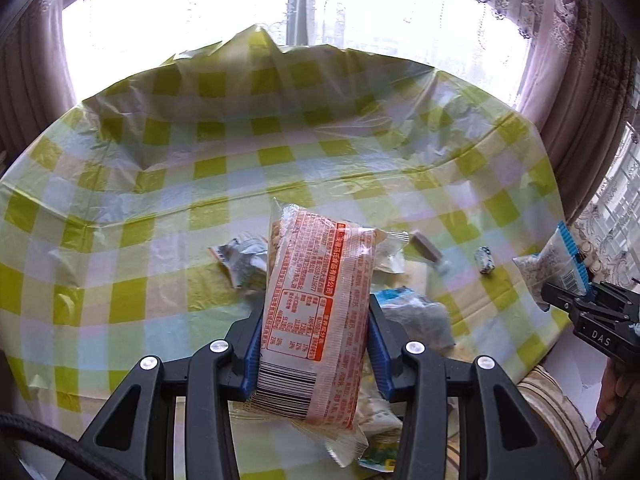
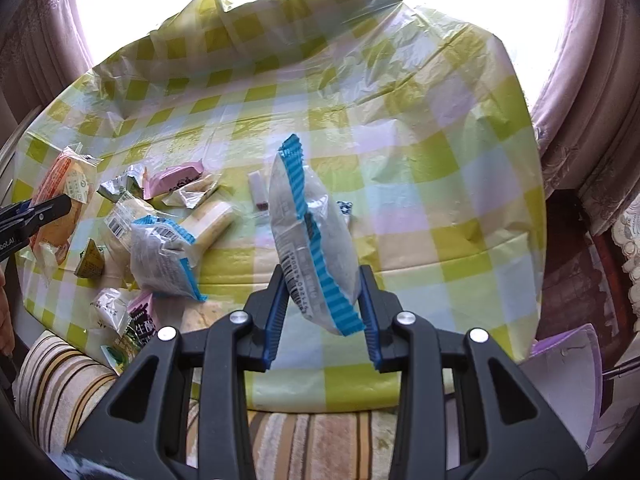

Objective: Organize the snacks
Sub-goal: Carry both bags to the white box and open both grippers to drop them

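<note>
The red-printed packet [image 1: 316,320] covers most of the heap of wrappers [image 1: 384,420] behind it in the left wrist view, so their kinds cannot be told; its small print is too fine to read. Right of that packet, a blue-edged packet [image 1: 556,268] hides its lower end in the right gripper [image 1: 560,298], whose body the frame edge cuts off. Beside the packet, a small wrapped sweet [image 1: 485,260] is too small to identify

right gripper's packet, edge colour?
Blue-striped edges on the clear packet; right wrist view shows it best.
</note>
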The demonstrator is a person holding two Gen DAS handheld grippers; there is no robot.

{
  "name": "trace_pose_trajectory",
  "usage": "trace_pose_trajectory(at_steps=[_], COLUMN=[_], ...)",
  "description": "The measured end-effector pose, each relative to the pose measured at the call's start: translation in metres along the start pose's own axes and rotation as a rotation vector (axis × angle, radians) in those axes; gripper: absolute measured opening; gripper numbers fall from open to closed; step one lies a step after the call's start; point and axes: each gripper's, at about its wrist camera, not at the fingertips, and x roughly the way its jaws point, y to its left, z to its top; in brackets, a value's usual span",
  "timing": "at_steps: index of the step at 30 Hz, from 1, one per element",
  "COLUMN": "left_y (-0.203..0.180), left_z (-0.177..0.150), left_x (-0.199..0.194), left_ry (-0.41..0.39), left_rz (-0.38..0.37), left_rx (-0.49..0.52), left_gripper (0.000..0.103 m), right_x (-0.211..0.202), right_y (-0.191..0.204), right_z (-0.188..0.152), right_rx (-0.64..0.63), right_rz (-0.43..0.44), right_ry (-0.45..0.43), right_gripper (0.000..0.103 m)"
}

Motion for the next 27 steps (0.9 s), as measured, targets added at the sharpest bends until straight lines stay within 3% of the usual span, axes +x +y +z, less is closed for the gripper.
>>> trace_pose_trajectory(at_steps=[16, 27], left_y=[-0.178, -0.275], left_z=[-0.011, -0.046], left_x=[0.001, 0.012], left_ry=[0.118, 0.268], left_rz=[-0.317, -0.505], left_rx=[0.207, 0.329], left_gripper=[0.045, 0.045], right_x=[-0.046, -0.051], right_y=[-0.102, -0.166], right_z=[-0.071, -0.127], right_rx=[0.166, 0.298], right_rz=[-0.127, -0.205], right_ry=[0.025, 0.097], right_gripper=[0.038, 0.038])
